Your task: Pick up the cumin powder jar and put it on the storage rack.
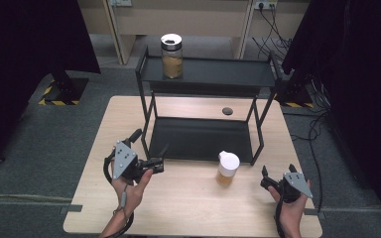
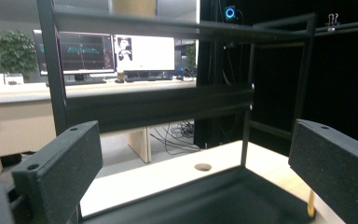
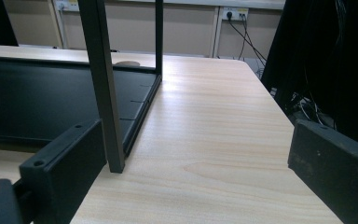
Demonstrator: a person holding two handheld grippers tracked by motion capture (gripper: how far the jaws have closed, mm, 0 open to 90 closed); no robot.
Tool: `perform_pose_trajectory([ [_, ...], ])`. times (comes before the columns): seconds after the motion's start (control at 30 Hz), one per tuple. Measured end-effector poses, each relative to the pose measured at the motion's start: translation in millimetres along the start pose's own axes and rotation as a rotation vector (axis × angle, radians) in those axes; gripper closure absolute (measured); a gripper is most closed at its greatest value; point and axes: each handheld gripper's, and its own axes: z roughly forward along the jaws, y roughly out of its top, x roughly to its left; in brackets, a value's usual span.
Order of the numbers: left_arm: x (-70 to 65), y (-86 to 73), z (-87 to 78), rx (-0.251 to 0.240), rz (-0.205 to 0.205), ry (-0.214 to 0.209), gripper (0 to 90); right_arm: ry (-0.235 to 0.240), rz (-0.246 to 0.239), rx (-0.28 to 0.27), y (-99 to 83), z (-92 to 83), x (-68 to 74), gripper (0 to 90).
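A black two-tier rack (image 1: 206, 74) stands at the middle of the wooden table (image 1: 188, 198). On its top shelf sits a glass jar (image 1: 171, 57) with a dark lid and brown contents. A second jar (image 1: 227, 168) with a white lid stands on the table just in front of the rack's lower shelf (image 1: 198, 139). My left gripper (image 1: 151, 143) hovers at the rack's front left corner, open and empty; its own view has the jaws (image 2: 191, 135) wide apart, facing the lower shelf (image 2: 214, 196). My right gripper (image 1: 278, 170) rests near the front right, open, with nothing between its jaws (image 3: 191, 135).
The rack's front right leg (image 3: 105, 84) stands close to my right gripper's left jaw. A round cable hole (image 1: 227, 111) sits in the table behind the rack. Dark curtains flank the table, and cables (image 1: 317, 134) trail on the floor at right.
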Motion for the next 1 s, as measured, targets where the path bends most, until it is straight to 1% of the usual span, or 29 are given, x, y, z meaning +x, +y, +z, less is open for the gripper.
perform_pose_trajectory([
  [0.03, 0.4, -2.7, -0.8, 0.006, -0.003, 0.0, 1.8, 0.001, 0.0, 0.0, 0.0, 0.0, -0.2, 4.5],
  [0.13, 1.4, -15.6, -6.1, 0.013, -0.031, 0.003, 1.8, -0.001, 0.002, -0.003, -0.6, -0.2, -0.1, 4.4],
  [0.23, 1.7, -24.4, -9.8, 0.023, -0.038, 0.002, 1.3, -0.002, -0.001, -0.004, -0.6, -0.2, 0.3, 4.4],
  [0.3, 4.5, -30.1, -10.4, 0.042, -0.047, -0.007, 1.1, -0.002, -0.001, -0.004, -0.7, -0.3, 0.5, 4.4],
  [0.33, 6.4, -31.9, -9.8, 0.055, -0.047, -0.009, 1.1, -0.003, -0.002, -0.004, -0.8, -0.3, 0.6, 4.4],
  [0.53, 10.5, -38.5, -10.9, 0.072, -0.049, -0.006, 0.2, -0.002, 0.0, -0.004, -0.8, -0.3, 0.5, 4.5],
  [0.67, 12.3, -45.1, -13.0, 0.09, -0.056, 0.008, 0.0, -0.001, -0.004, -0.003, -0.6, -0.2, 0.6, 4.4],
  [0.9, 11.4, -53.8, -16.3, 0.116, -0.059, 0.015, 0.0, -0.002, -0.009, -0.003, -0.6, -0.2, 1.1, 4.5],
  [1.0, 11.0, -61.1, -17.1, 0.145, -0.069, 0.014, 0.0, -0.002, -0.01, -0.002, -0.3, -0.1, 1.2, 4.4],
])
